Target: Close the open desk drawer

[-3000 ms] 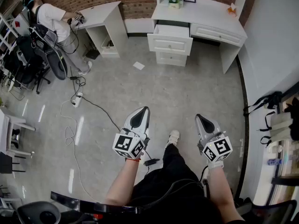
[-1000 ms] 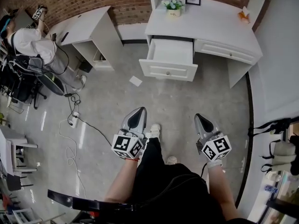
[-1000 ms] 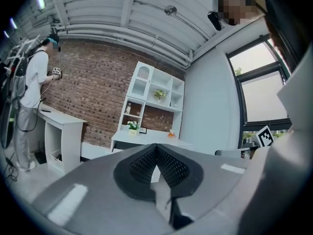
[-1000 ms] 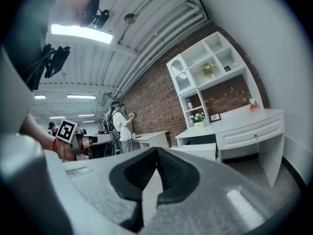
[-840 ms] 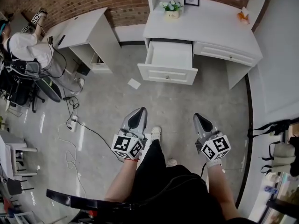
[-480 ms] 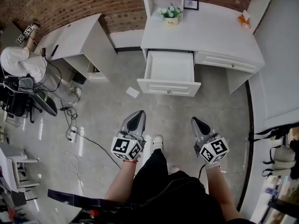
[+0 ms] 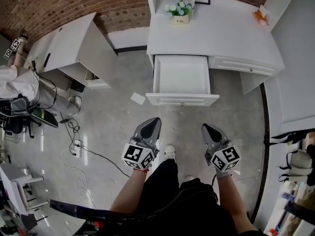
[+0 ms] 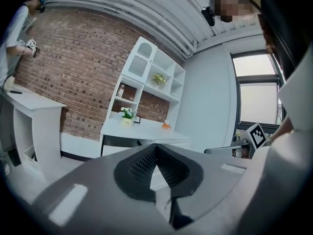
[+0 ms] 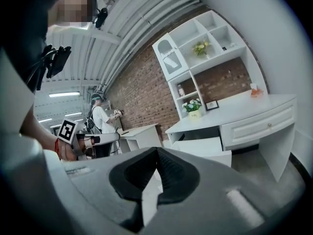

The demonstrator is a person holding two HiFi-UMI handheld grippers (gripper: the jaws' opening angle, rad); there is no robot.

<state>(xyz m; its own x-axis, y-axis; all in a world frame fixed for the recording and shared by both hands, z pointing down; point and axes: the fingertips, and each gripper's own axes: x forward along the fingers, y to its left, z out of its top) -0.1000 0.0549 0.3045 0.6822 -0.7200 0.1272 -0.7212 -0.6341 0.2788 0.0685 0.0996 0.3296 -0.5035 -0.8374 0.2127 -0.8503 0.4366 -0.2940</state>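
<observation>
1. Drawer open, pulled out of desk, ahead of both grippers.
2. Left gripper, right gripper: jaws pressed together, empty.
3. Approach stage, by judgement; next, push drawer front squarely inward.

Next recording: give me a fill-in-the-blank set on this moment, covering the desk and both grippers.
1. The drawer of the desk stands ___, with nothing inside.
2. The left gripper and the right gripper both have their jaws ___, holding nothing.
3. The pot on the desk top holds ___.
4. The scrap of paper lies on the ___.

Missing words: open; shut; flowers; floor.
</observation>
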